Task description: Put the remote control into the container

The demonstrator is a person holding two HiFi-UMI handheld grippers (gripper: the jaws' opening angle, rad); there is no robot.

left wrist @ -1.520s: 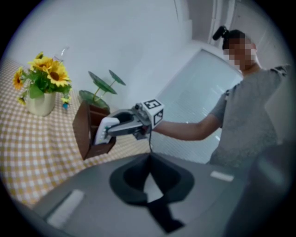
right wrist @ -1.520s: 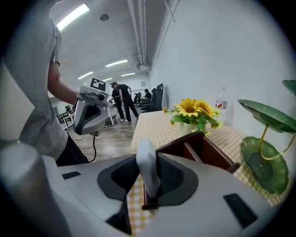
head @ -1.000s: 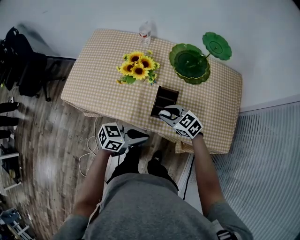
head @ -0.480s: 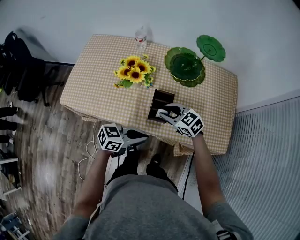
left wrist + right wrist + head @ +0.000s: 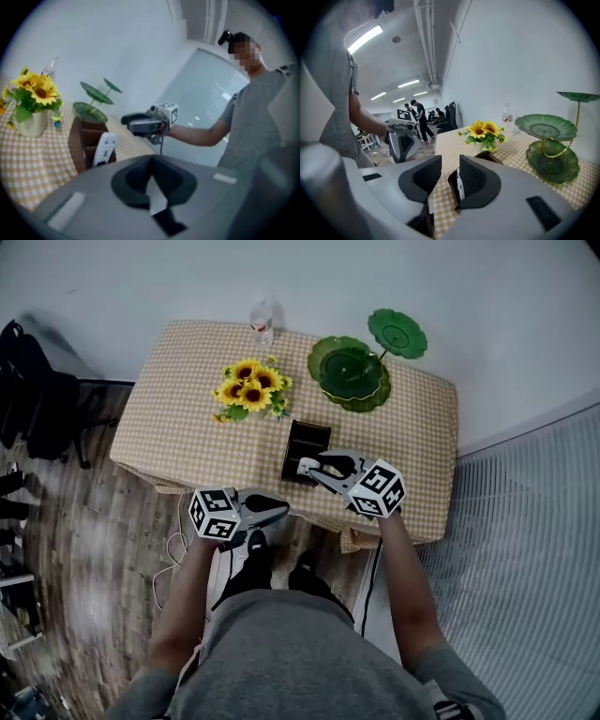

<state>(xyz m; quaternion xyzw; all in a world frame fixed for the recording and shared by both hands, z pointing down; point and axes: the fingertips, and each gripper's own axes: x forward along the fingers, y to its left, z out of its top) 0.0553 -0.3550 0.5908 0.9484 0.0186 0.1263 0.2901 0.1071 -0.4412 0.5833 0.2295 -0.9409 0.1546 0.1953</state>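
Okay, the white remote control stands upright inside the wooden container, just ahead of my right gripper, jaws wide and empty. My left gripper, pinched closed on nothing, hangs farther back, off the table edge.

Bright, even illumination from ceiling light strips. Fisheye distortion and dark vignetting at all edges. Left gripper view is soft; wooden floor appears blurred.

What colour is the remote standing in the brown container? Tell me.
White. The remote shows best in the left gripper view.
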